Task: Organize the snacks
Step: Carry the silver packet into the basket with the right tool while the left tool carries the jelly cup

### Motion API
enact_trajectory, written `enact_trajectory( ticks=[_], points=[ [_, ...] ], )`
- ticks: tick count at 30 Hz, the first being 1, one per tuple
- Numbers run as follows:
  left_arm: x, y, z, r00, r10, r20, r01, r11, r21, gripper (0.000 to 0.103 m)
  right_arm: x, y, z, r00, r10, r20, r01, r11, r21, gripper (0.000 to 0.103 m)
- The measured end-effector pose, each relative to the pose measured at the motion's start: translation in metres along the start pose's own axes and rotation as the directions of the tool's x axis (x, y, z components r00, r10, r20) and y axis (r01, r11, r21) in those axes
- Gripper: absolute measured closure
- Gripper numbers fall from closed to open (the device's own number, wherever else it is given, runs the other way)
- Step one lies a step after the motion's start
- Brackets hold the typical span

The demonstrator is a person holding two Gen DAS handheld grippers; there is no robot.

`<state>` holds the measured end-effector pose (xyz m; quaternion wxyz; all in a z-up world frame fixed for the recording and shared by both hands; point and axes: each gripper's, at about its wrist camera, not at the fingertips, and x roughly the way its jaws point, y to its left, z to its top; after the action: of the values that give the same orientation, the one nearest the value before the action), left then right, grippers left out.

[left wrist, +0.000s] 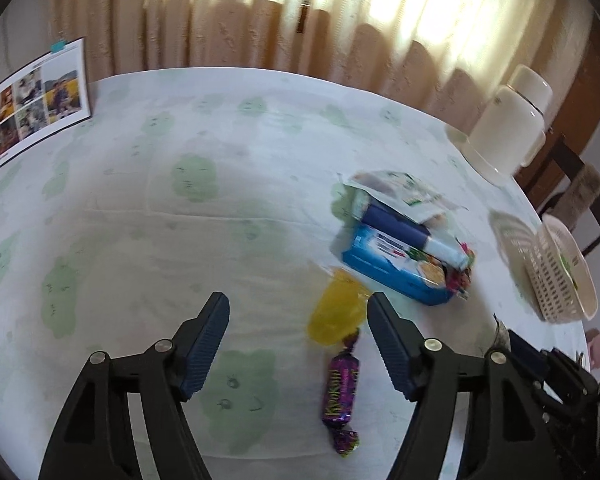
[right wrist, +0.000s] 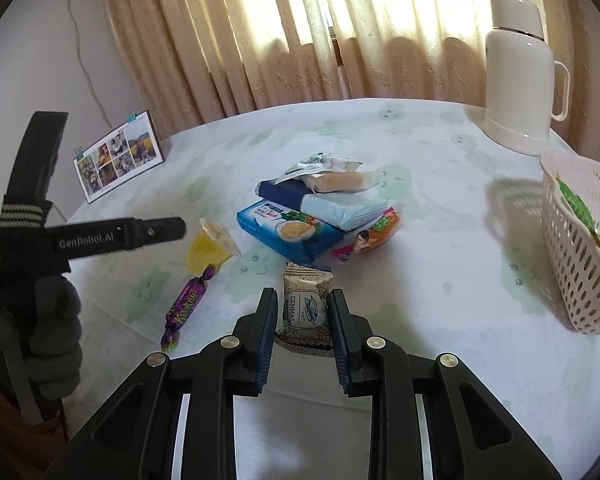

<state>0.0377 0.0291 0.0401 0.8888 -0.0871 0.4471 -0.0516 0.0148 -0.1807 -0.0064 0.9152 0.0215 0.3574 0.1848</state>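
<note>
Beige wafer packet (right wrist: 305, 309) — seemingly claw-pinched (right wrist: 302, 307)

Looking steeply down, close over the green-patterned white tablecloth (left wrist: 140, 208); sharing the somewhat blurred yellow jelly cup (left wrist: 336, 316) (right wrist: 210, 250).

The black handheld left gripper (right wrist: 156, 232) reads "GenRobot.AI"; the small beige wrapped snack packet (right wrist: 306, 308) reads "DENMAS"; the purple twisted-foil candy (right wrist: 186, 306) bears yellow lettering, roughly "Kookan".
</note>
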Motion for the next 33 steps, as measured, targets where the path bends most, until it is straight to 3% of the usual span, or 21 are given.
enact_trajectory(
  ticks=[3,7,10,16,22,33],
  points=[
    [0.009,-0.010,-0.001,1.000,-0.012,-0.020,0.013,0.999,0.042,0.033,0.000,-0.006,-0.001,1.000,0.008,0.004,-0.008,1.000,0.018,0.076],
    [0.029,-0.021,-0.004,0.997,0.023,-0.077,-0.015,0.995,0.102,0.033,0.000,-0.010,-0.003,1.000,0.020,0.005,-0.020,0.999,0.038,0.076],
    [0.041,-0.025,-0.003,0.993,0.049,-0.107,-0.036,0.992,0.118,0.038,-0.002,-0.009,-0.003,0.999,0.029,0.016,-0.030,0.999,0.035,0.076],
    [0.045,-0.026,0.004,0.994,0.057,-0.094,-0.044,0.989,0.139,0.073,-0.005,-0.011,-0.003,0.999,0.042,0.034,-0.044,0.998,0.042,0.076],
    [0.039,-0.021,0.005,0.996,0.052,-0.074,-0.044,0.993,0.106,0.073,-0.013,-0.016,-0.001,0.996,0.049,0.075,-0.053,0.997,0.060,0.076],
    [0.003,-0.030,0.011,0.996,0.073,0.043,-0.078,0.991,0.112,0.073,-0.041,-0.046,0.009,0.984,-0.003,0.179,-0.022,0.990,0.139,0.076]
  ],
)
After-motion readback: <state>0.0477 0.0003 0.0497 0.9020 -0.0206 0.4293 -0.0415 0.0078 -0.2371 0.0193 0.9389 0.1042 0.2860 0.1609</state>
